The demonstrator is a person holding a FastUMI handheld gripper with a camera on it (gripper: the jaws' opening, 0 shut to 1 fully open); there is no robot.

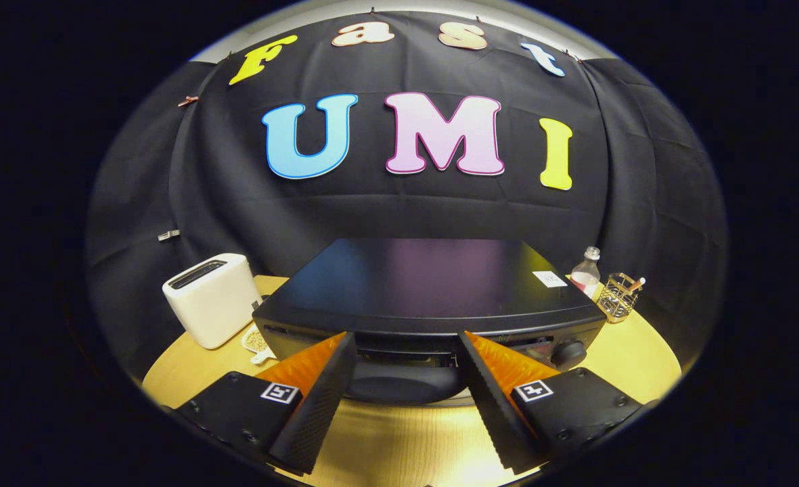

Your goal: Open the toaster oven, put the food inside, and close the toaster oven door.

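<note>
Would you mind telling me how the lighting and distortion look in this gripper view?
Gripper view: fisheye bends the table edge into a curve; the toaster oven top carries a soft purple sheen; the open gripper fingers look sharp; the white toaster is evenly lit.

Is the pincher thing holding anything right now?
No, nothing is held. The gripper is open, its two fingers spread apart just in front of the black toaster oven, either side of its door handle without pressing on it.
</note>
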